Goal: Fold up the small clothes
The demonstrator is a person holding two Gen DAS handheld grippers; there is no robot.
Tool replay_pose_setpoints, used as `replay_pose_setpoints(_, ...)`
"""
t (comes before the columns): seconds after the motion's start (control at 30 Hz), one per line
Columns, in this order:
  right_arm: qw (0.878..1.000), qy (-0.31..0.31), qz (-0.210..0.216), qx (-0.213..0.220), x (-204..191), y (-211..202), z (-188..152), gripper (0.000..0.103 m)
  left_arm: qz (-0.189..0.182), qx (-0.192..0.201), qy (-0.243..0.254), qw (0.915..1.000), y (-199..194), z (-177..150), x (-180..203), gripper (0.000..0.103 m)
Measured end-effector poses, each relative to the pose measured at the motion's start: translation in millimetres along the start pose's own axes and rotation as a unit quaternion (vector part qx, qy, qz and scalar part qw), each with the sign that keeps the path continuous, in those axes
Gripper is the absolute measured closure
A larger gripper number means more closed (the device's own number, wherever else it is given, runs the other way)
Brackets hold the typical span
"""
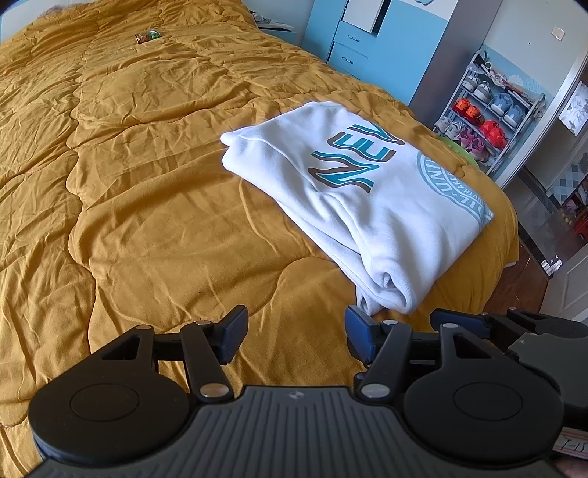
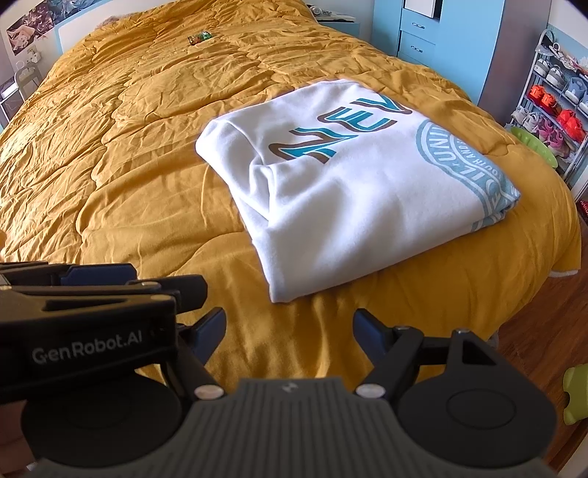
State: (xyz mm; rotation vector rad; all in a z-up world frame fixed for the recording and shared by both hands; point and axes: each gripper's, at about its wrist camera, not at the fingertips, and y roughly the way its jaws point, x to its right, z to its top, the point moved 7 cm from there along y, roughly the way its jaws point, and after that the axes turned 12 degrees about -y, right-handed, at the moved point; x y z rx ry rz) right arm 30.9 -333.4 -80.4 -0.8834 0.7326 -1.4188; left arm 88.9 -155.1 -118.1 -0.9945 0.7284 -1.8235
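Note:
A white sweatshirt [image 1: 367, 206] with teal and brown lettering and a grey-blue round print lies folded into a flat rectangle on the mustard quilt [image 1: 128, 176], near the bed's right corner. It also shows in the right wrist view [image 2: 349, 191]. My left gripper [image 1: 296, 331] is open and empty, just short of the sweatshirt's near rolled edge. My right gripper [image 2: 290, 331] is open and empty, above the quilt [image 2: 110, 165] just short of the sweatshirt's near corner. The left gripper's body [image 2: 84, 312] shows at the left of the right wrist view.
A small green and red packet [image 1: 147, 36] lies far up the bed. A blue wardrobe with drawers [image 1: 352, 40] and a shoe rack [image 1: 488, 110] stand beyond the bed's right side. Wooden floor [image 2: 533, 349] lies to the right.

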Motion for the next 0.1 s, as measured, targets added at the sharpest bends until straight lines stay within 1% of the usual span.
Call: replay_pose_setpoints(0.1,1.0,0.002,0.003,0.0,0.4,0.4,-0.4,0.031,0.001,0.001,0.002,1.0,-0.4,-0.1,-0.4,0.032)
